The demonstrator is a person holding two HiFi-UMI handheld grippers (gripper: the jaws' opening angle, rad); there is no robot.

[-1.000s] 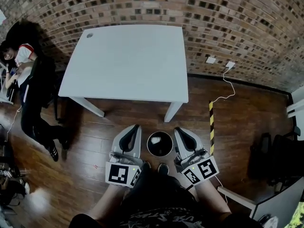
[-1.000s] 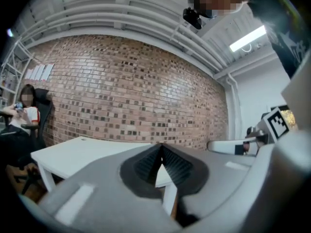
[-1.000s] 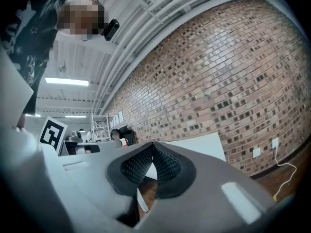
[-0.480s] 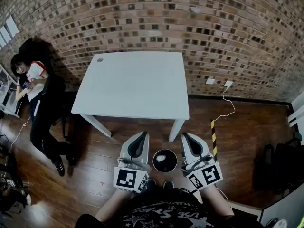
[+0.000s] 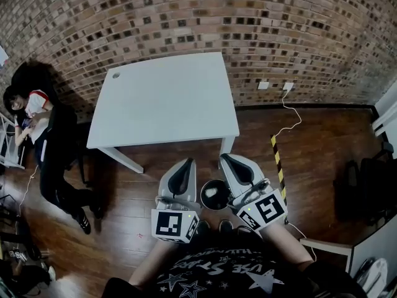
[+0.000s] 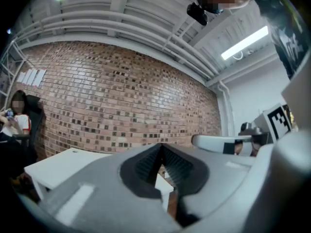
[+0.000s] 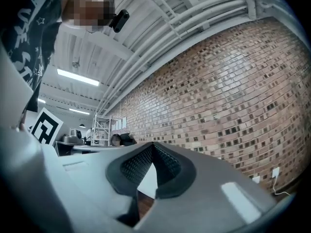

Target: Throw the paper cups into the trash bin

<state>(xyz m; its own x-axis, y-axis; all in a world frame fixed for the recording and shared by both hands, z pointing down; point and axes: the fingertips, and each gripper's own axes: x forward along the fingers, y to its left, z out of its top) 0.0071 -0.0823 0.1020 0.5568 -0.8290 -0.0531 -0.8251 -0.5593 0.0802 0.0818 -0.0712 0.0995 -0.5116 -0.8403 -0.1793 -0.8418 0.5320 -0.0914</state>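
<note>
**Two closed grippers flanking one trash bin**

One red-brown brick wall (image 5: pixel 186 17) is running across the far side, and one dark wooden plank floor (image 5: pixel 310 148) is spreading below it. One white rectangular table (image 5: pixel 164 101) is standing on the floor against that wall. One person in a white top and dark trousers (image 5: pixel 37 123) is sitting by the table's left edge.

The left gripper (image 5: pixel 186 162) and the right gripper (image 5: pixel 224 158), two grey hand-held tools, are pointing towards the table's near edge. In each gripper view the jaws are meeting at the tips with nothing between them: left (image 6: pixel 161 147), right (image 7: pixel 153 144).

One round black trash bin (image 5: pixel 218 181) is standing on the floor between the two grippers, just in front of the table's near right leg. One pale white object (image 5: pixel 213 191) is lying inside it, too small to tell whether it is a paper cup.

One yellow-and-black striped strip (image 5: pixel 277 160) is lying on the floor right of the bin.
</note>
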